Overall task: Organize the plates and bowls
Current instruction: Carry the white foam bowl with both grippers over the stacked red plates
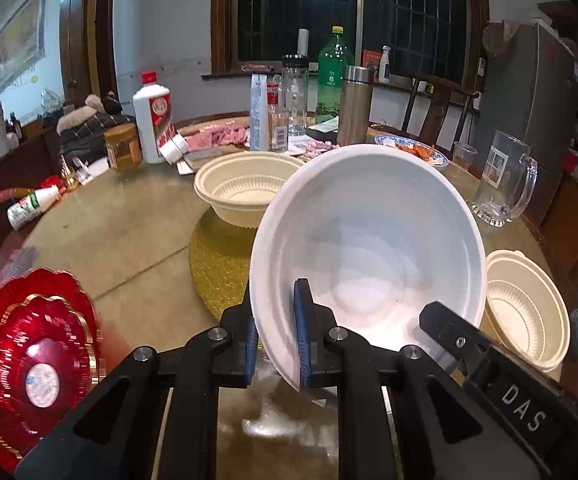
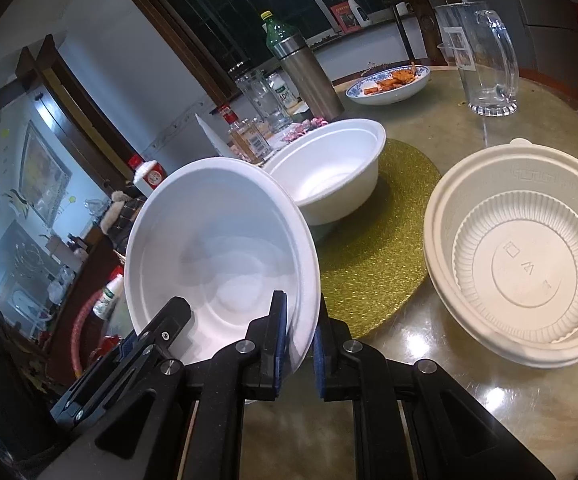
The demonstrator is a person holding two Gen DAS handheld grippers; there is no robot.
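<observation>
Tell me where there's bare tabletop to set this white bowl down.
For the white bowl: bare table lies between the red plates and the gold mat. The mat's near half is also free. It is crowded along the far side with bottles, and a cream bowl fills the right.

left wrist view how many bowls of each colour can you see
white bowl: 1
cream bowls: 2
blue-patterned bowl with food: 1
total: 4
</observation>
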